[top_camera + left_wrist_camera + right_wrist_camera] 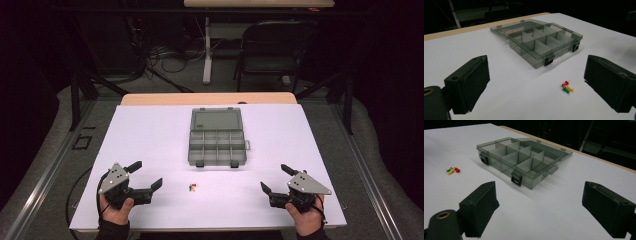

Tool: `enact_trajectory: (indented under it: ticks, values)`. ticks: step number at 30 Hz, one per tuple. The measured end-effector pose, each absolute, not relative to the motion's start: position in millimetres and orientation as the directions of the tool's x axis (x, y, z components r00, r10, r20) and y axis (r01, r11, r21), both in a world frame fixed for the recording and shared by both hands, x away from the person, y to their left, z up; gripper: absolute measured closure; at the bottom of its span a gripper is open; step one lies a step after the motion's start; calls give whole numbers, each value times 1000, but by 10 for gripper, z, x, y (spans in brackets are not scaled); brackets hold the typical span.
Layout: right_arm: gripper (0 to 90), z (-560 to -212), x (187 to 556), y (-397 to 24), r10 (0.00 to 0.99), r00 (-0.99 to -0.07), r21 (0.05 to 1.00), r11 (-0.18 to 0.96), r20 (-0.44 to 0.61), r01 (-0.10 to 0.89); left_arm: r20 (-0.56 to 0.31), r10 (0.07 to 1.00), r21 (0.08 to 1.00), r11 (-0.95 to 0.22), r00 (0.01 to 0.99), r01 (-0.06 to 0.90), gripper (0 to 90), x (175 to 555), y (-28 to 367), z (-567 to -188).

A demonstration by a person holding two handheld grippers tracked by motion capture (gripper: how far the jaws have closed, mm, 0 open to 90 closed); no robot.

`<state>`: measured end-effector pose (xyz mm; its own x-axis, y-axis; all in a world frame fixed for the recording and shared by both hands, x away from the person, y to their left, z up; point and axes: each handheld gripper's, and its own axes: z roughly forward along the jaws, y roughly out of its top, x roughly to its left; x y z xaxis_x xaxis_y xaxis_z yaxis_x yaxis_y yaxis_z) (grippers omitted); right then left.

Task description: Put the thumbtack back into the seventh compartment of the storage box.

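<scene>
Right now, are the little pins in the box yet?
Not yet. Done: the grey box lies open, its lid folded back, and its compartments look empty. In hand: nothing; the left gripper and the right gripper are both open and hold nothing. Left: the red pin, the green pin and the yellow pin still lie together on the white table, probably for sorting into the box.

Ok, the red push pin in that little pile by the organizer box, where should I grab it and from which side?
Probably by its plastic head. The red push pin lies on its side on the table, touching the green push pin and yellow push pin. It sits on the box side of the pile, so come down from above with the left hand-held gripper, whose jaws stand open, closing across the head.
</scene>
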<state>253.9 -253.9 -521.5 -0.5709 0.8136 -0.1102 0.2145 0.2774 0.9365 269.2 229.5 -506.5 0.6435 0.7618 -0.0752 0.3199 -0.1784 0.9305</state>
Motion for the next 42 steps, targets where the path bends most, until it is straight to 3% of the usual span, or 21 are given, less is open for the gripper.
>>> enact_trajectory:
  ticks: [8, 22, 26, 30, 35, 36, 42]
  values:
    - [131, -5219, 2548, -2522, 808, -577, 932, 288, -115, 218, -132, 787, 872, -198, 603, 448, 5, 2832, 2185, -5047]
    - [139, -5225, 2553, -2527, 807, -579, 931, 290, -114, 221, -157, 750, 799, -285, 642, 529, 7, 3041, 1821, -5068]
    - [139, -5227, 2555, -2526, 806, -580, 930, 292, -114, 222, -159, 754, 788, -292, 638, 542, 41, 3090, 1751, -5080]
    - [139, -5225, 2553, -2526, 806, -581, 931, 290, -113, 222, -187, 746, 776, -287, 640, 561, 152, 3151, 1707, -5096]
    - [139, -5227, 2555, -2527, 805, -582, 930, 292, -113, 223, -173, 746, 758, -316, 643, 570, 174, 3195, 1613, -5137]
    - [139, -5228, 2557, -2529, 805, -582, 929, 294, -114, 225, -171, 744, 757, -321, 646, 569, 236, 3193, 1595, -5148]
    - [140, -5228, 2557, -2531, 805, -583, 930, 292, -112, 225, -141, 743, 747, -354, 655, 562, 346, 3148, 1507, -5213]
